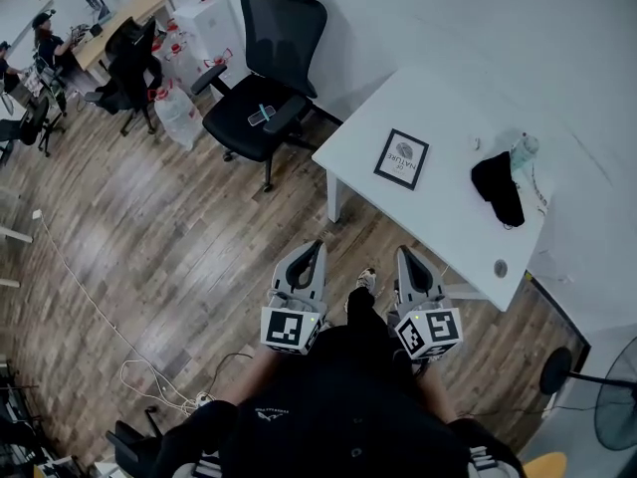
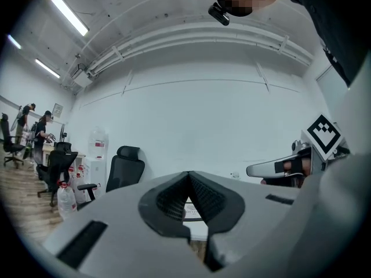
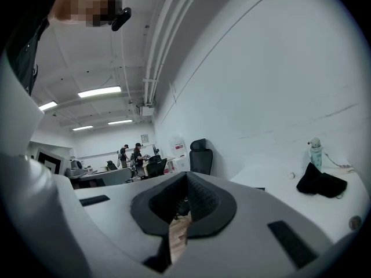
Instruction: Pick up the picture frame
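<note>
Black-edged frame (image 1: pixel 401 158) lies flat on the white worktop (image 1: pixel 448 98), with a black bundle (image 1: pixel 498 187) apart to its right.
Your left tongs (image 1: pixel 312 251) and right tongs (image 1: pixel 404 257) are both closed tight with nothing in them, side by side over the wood floor (image 1: pixel 179 237), short of the worktop's near edge.

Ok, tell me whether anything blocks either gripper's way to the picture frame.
Nothing visible does. The picture frame lies flat near the table corner; only floor and bare tabletop separate it from the left gripper and right gripper. The black cloth sits farther right.
</note>
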Demonstrator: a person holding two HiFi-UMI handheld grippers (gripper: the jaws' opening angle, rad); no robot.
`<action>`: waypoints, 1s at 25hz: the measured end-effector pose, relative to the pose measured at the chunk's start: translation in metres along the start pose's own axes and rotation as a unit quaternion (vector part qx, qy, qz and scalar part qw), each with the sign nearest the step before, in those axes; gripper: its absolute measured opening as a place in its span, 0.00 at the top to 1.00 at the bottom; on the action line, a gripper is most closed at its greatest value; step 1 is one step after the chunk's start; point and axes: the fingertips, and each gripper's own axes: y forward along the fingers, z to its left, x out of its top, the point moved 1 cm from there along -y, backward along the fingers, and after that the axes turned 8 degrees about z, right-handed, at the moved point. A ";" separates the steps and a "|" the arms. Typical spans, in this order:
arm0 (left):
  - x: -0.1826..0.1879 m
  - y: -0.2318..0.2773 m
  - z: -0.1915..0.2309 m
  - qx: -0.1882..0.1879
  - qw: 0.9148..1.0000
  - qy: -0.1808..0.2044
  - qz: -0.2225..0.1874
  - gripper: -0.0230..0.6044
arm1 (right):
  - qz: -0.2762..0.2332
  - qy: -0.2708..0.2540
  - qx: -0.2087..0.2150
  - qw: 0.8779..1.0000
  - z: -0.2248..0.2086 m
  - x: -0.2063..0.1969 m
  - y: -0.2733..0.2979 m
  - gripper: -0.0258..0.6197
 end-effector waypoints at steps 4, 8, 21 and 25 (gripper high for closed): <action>0.003 0.037 0.015 0.001 1.000 -0.007 0.012 0.95 | 0.011 0.002 0.007 1.000 -0.017 0.009 0.035 0.96; 0.008 0.071 0.024 0.013 1.000 0.000 0.020 0.95 | 0.024 0.010 0.012 1.000 -0.038 0.015 0.062 0.96; 0.036 0.193 0.020 0.028 1.000 0.007 0.011 0.95 | 0.028 -0.002 0.034 0.999 -0.128 0.065 0.137 0.96; 0.041 0.231 0.004 0.014 1.000 0.011 0.007 0.95 | 0.021 -0.003 0.022 1.000 -0.162 0.079 0.145 0.96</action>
